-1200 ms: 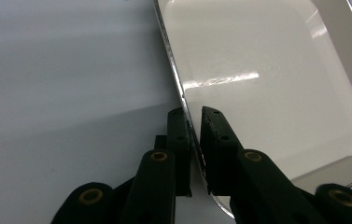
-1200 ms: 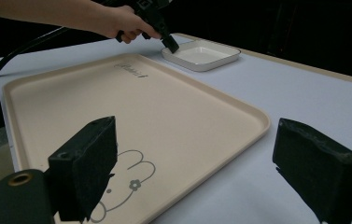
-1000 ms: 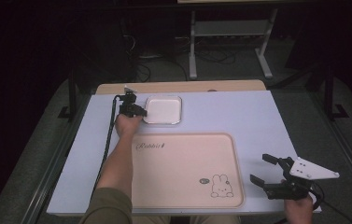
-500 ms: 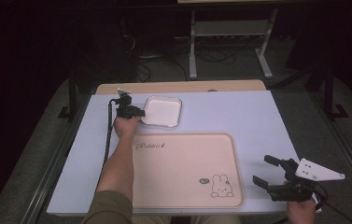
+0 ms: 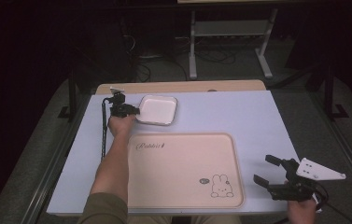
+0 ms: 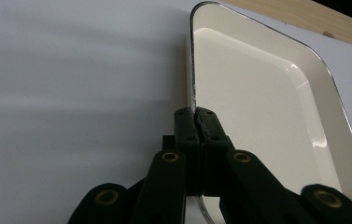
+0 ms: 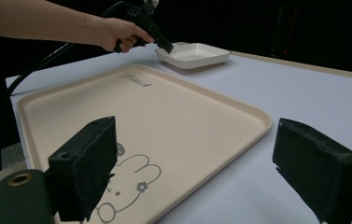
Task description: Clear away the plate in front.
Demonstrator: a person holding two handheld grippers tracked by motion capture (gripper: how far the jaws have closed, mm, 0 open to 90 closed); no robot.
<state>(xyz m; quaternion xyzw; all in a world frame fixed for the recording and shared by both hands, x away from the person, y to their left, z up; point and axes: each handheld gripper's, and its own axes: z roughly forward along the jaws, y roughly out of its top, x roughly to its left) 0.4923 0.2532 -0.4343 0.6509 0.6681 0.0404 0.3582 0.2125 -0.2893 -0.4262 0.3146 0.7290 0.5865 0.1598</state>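
The white dish (image 5: 158, 109) sits toward the far left of the pale blue tabletop (image 5: 257, 116), just beyond the far edge of the large beige tray (image 5: 183, 158). It is a shallow rectangular dish with rounded corners and a thin dark line along its rim, and nothing lies in it (its glossy inside shows bare in the left gripper view (image 6: 267, 107)). The left gripper (image 5: 131, 111) has its jaws closed on the dish's near-left rim: in its own view the two black jaws meet with the rim edge pinched between them. In the right gripper view the same grip shows from the side, the dish (image 7: 194, 54) resting flat on the tabletop with the left gripper (image 7: 164, 46) at its edge.

The beige tray (image 7: 173, 116) lies close to the person's side of the tabletop and carries only its print, a script word near the far left corner and a rabbit drawing (image 5: 221, 185) near the right front corner. The right gripper (image 5: 269, 170) is held near the right front corner of the tabletop, just beside the tray, its jaws wide apart with nothing between them.
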